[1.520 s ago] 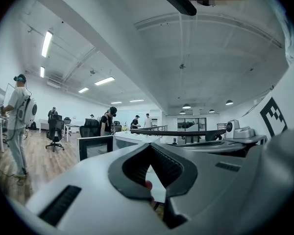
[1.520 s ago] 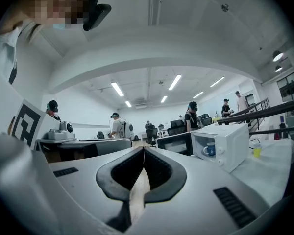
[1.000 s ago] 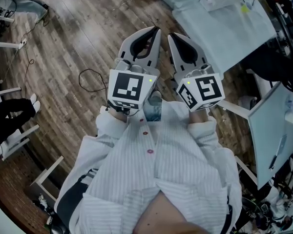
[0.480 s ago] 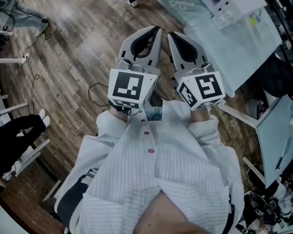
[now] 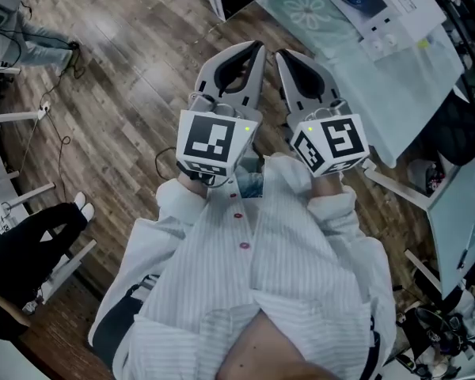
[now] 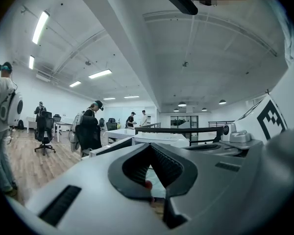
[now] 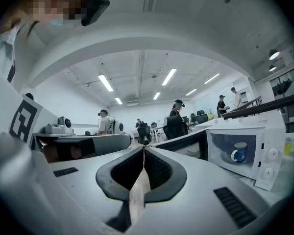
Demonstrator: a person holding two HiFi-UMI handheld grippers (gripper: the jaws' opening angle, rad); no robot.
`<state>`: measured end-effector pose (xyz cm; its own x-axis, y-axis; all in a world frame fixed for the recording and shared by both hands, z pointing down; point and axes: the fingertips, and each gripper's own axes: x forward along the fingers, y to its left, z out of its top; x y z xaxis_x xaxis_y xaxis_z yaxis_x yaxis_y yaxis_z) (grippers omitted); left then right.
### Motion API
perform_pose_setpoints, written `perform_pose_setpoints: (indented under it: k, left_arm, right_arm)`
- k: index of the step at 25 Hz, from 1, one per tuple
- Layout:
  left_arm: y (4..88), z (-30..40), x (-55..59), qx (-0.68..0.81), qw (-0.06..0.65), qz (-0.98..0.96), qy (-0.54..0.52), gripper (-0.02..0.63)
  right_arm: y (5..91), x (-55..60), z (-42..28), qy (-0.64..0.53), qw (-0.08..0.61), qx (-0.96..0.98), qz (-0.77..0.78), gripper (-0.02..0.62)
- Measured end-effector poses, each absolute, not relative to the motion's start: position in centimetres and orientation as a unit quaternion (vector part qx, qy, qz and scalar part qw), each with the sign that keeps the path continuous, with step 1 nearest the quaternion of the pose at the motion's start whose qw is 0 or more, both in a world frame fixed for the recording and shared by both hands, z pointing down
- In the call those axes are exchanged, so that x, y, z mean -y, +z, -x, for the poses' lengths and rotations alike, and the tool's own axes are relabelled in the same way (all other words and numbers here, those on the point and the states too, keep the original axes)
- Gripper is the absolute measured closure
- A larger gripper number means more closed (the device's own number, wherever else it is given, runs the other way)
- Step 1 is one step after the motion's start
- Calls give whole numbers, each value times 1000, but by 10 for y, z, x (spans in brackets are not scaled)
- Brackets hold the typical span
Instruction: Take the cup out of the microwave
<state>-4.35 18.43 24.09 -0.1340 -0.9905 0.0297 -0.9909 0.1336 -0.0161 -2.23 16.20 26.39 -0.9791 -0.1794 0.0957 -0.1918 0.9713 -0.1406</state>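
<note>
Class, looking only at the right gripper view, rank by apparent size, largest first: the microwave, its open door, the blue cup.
1. microwave
2. open door, seen at an angle
3. blue cup

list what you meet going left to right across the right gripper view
left gripper's marker cube, right gripper with jaws shut, open microwave door, blue cup inside the microwave, microwave's knobs

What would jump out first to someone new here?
A blue mug sits inside the white microwave, door open, at right in the right gripper view. In the head view the left tongs and right tongs are shut and empty, side by side above the wooden floor.
</note>
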Motion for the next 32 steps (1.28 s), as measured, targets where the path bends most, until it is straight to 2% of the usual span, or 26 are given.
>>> perform_pose_setpoints:
  k: [19,32]
  left_arm:
    - [263,85,-125,728,12,-685,25,598]
    - [242,119,11,695,-3,-719,28,598]
  right_arm:
    - [288,-98,56,95,55,983,-146,560]
    - [272,31,94,100,41,977,-183,560]
